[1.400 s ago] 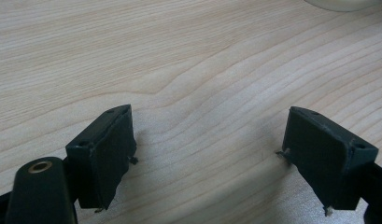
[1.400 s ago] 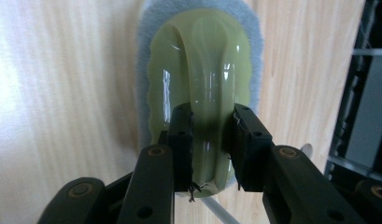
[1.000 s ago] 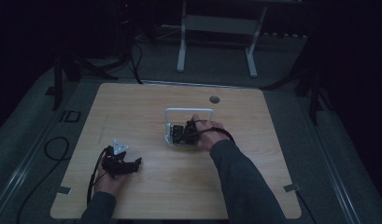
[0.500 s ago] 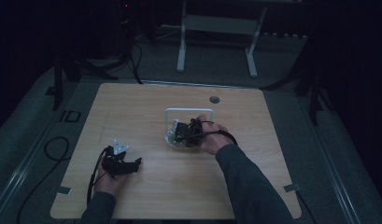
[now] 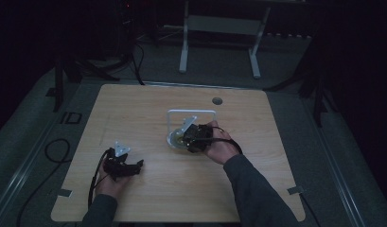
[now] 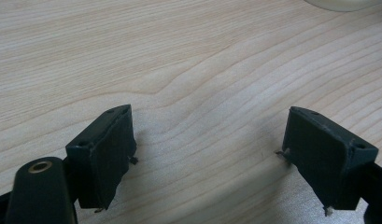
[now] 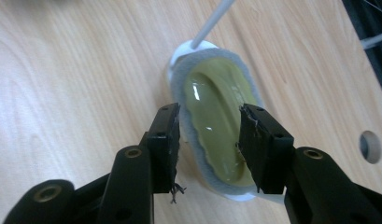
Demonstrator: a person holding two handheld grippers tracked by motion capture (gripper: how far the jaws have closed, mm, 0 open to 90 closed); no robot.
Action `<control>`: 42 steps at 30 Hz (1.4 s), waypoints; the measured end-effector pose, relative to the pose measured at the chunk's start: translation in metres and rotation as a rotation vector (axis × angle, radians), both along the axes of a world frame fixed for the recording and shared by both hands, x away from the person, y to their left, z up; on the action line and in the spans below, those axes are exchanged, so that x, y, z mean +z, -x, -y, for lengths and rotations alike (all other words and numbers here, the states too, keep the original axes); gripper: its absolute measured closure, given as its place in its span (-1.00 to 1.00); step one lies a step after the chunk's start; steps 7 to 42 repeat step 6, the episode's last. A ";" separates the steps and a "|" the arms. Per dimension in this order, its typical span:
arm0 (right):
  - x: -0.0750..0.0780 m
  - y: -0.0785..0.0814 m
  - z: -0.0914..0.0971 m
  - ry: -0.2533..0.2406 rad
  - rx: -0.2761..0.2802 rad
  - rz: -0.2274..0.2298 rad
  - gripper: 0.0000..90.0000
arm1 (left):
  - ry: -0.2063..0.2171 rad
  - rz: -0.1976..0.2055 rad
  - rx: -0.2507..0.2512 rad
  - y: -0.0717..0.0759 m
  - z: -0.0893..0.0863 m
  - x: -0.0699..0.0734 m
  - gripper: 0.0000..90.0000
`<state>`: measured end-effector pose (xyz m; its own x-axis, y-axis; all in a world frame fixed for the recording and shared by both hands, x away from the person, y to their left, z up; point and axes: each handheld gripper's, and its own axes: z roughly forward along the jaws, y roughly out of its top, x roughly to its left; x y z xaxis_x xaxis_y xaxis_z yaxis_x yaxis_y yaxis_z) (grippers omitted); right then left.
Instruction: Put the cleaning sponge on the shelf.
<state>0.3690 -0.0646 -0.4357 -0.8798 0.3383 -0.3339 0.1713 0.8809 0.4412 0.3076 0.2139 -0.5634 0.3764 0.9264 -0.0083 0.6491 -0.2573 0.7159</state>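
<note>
Now your right gripper (image 7: pixel 208 140) hangs over a greenish dish (image 7: pixel 215 126) with a grey fuzzy rim. In the right gripper view the dish sits between the two black jaws, its long side running away from you. The left jaw stands just outside the grey rim and the right jaw lies over the green surface, but you cannot tell whether either pad touches it. The jaws have just been opening and then easing in a little, with the dish between them, so count the grip as released.

The dish rests on a white base (image 7: pixel 181 51) on the wooden table (image 5: pixel 134 109). A white rod (image 7: pixel 212 21) rises from the far end of the base. From the high view that rod is part of a white frame (image 5: pixel 191 112) near the table's middle, and the dish (image 5: pixel 178 140) lies at the frame's near side, partly hidden by your right gripper (image 5: pixel 193 138).

Your left gripper (image 5: pixel 129 165) rests well apart from the dish, toward the near left of the table. In the left gripper view its jaws stand wide with bare wood between them, grasping nothing (image 6: pixel 209 154). A pale curved edge (image 6: pixel 340 4) shows at the top right corner of that view, too little to identify.

A round hole (image 5: pixel 217 100) sits in the table beyond the frame.
</note>
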 end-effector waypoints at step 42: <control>-0.001 0.006 0.007 -0.044 -0.012 -0.021 0.29 | 0.000 0.000 -0.002 0.000 0.000 0.000 -0.62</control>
